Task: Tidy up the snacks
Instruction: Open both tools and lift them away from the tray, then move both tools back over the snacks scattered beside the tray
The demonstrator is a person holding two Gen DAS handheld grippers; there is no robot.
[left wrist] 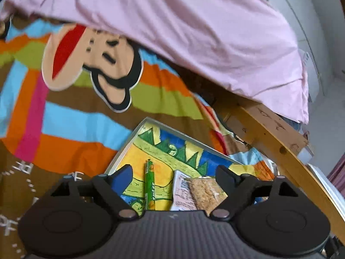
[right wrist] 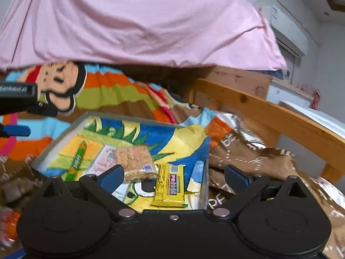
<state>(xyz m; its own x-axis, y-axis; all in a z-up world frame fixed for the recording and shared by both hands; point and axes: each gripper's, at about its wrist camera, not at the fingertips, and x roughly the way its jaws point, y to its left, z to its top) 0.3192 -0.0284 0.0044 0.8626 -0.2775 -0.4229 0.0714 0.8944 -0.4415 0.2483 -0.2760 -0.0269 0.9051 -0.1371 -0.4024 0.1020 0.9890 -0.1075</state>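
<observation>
Tray (right wrist: 64, 136) open from above. Far half bare; near half taken by green stick (right wrist: 78, 159), cracker pack (right wrist: 134, 158), yellow bar (right wrist: 170, 185). Pink sheet (right wrist: 133, 21) overhangs behind, wooden rail (right wrist: 269, 116) blocks right.

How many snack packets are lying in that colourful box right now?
3, perhaps more hidden behind the grippers: a green stick packet on the left of the box, a crispy grain bar in the middle over a pink label, and a yellow packet on the right.

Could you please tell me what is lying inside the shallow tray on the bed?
Inside the tray lie a green stick pack, a grain bar overlapping a pink packet, and a yellow packet. The grippers hide its near edge.
</observation>
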